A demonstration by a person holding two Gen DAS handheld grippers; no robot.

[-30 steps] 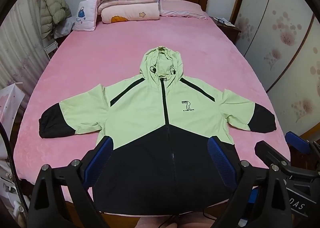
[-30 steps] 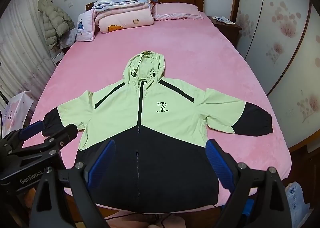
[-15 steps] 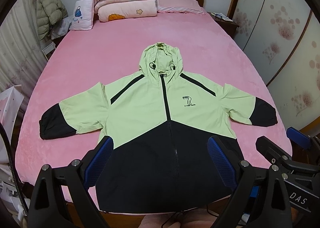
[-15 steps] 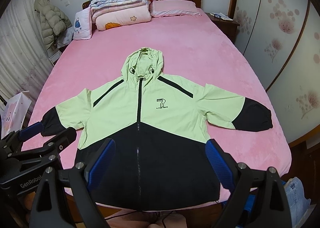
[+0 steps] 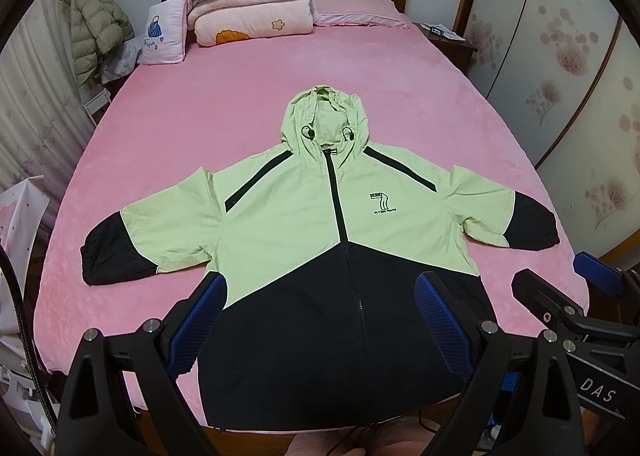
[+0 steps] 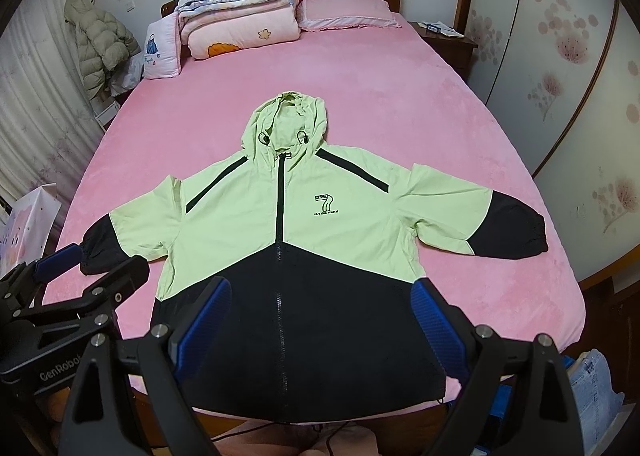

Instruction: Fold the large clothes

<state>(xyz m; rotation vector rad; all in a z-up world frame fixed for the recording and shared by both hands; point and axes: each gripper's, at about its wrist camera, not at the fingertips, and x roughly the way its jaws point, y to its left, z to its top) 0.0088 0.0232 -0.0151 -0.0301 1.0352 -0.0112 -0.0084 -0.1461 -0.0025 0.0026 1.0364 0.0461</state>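
The jacket (image 5: 332, 240) lies spread on the bed (image 5: 400, 96); folded quilts (image 5: 250, 0) and a pillow (image 5: 356, 10) sit behind it.

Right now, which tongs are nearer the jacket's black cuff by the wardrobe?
Right. The right tongs hover just short of that cuff; the left tongs are across the jacket, by the other cuff.

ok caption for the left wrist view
Open left gripper above a green and black jacket spread flat on a pink bed.
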